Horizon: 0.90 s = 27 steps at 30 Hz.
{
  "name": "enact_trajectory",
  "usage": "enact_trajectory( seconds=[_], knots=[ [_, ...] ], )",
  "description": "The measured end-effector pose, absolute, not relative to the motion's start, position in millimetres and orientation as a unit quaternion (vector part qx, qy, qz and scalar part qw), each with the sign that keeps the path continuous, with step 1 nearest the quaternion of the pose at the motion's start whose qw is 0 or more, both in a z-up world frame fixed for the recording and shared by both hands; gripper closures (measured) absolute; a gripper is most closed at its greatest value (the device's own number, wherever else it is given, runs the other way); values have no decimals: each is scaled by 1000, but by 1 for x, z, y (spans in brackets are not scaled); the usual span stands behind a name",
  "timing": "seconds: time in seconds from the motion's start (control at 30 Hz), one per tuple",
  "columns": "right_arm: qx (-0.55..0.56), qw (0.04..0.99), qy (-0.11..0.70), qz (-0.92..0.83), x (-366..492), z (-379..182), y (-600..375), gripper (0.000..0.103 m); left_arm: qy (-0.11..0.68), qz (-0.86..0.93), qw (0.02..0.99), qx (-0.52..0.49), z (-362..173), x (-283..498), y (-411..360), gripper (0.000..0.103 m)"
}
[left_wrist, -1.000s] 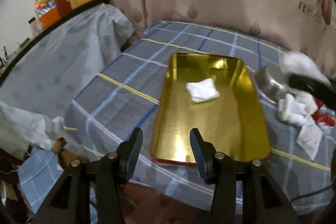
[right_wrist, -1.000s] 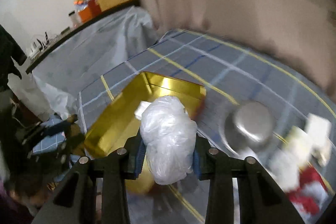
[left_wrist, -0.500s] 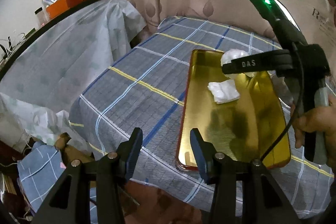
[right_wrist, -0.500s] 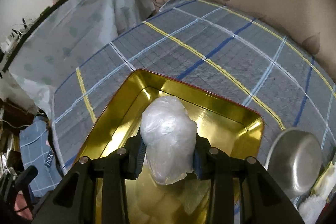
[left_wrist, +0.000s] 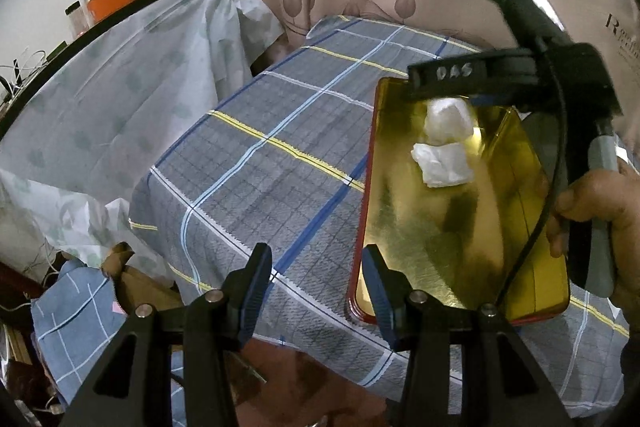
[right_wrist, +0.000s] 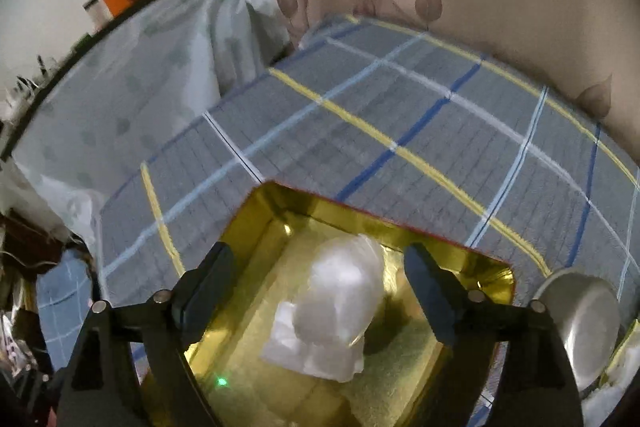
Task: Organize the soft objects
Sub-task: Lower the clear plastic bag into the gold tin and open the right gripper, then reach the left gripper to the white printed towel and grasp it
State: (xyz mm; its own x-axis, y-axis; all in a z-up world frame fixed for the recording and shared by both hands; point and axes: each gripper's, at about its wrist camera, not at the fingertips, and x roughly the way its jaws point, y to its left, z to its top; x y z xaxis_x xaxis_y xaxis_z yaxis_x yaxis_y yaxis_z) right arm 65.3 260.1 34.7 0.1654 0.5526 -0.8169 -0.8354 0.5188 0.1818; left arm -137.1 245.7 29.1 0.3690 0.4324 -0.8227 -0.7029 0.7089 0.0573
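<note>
White plastic bag (right_wrist: 340, 291) lies between the spread right hand-held gripper (right_wrist: 316, 291) fingers

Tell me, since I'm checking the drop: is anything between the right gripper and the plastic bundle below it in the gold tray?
Nothing visible. The right gripper is open directly over the plastic bundle, which lies in the gold tray against the folded white tissue, with only air between.

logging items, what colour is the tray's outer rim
Red, around the gold tray; clearest in the left wrist view.
</note>
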Motion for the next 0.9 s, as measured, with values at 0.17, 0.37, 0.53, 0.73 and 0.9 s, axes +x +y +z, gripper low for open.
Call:
enact_trajectory(
  seconds=[0.17,0.37,0.53,0.73,0.9],
  knots=[
    [-94,775,398,482,56,68,218,18,441,349,813,-151,29,-136,246,55],
    [-60,844,293,444,12,98,95,5,432,354,819,-132,34,-138,240,55],
    [-95,915,261,292,-9,79,-63,0,421,346,832,-105,46,-136,220,55],
    [-133,929,323,125,22,35,-205,0,416,293,857,-79,59,-126,176,55],
    [-128,926,349,64,38,9,-260,0,439,188,875,-76,57,-103,122,55]
  ],
)
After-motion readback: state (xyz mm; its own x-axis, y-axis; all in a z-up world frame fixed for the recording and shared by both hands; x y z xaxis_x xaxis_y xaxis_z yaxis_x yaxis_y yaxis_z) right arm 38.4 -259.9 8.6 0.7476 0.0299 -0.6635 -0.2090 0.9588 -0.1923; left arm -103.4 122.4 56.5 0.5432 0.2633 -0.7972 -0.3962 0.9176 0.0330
